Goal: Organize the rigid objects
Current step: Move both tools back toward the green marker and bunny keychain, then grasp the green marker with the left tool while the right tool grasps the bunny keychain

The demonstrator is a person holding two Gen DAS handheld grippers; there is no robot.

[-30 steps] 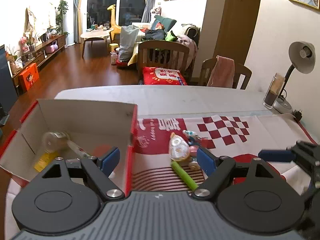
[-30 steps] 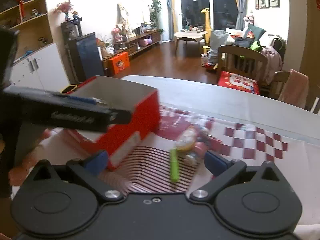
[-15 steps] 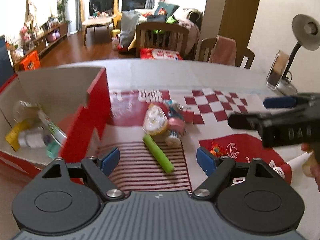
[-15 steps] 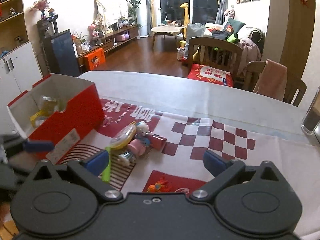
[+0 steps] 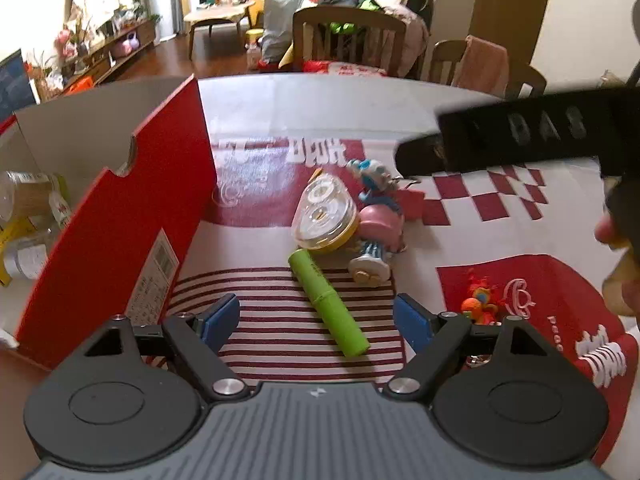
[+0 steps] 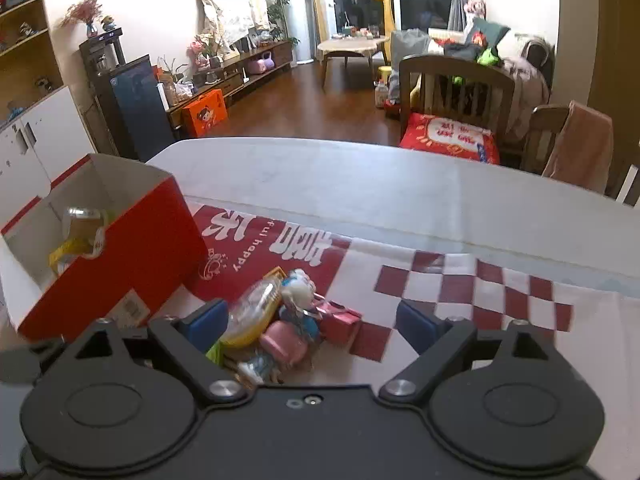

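Observation:
A green tube (image 5: pixel 328 303) lies on the striped part of the cloth, between the fingers of my open, empty left gripper (image 5: pixel 318 320). Just beyond it lie a clear yellow-rimmed case (image 5: pixel 324 216), a pink and blue doll toy (image 5: pixel 378 226) and a small pink box (image 5: pixel 410 204). An orange toy (image 5: pixel 478 306) lies to the right. My right gripper (image 6: pixel 310 322) is open and empty, low over the same pile: the case (image 6: pixel 252 312), the doll (image 6: pixel 296 292) and the pink box (image 6: pixel 340 320). The right gripper's body (image 5: pixel 520 132) crosses the left wrist view.
A red cardboard box (image 5: pixel 120 216) stands open at the left, holding a clear bottle (image 6: pixel 82 220) and yellow items. The red-and-white cloth (image 6: pixel 460 280) covers the near half of the white table (image 6: pixel 360 184). Chairs stand behind the far edge.
The left gripper has moved right, away from the box, and down to the green tube. The right gripper has swung left and dropped low over the toy pile.

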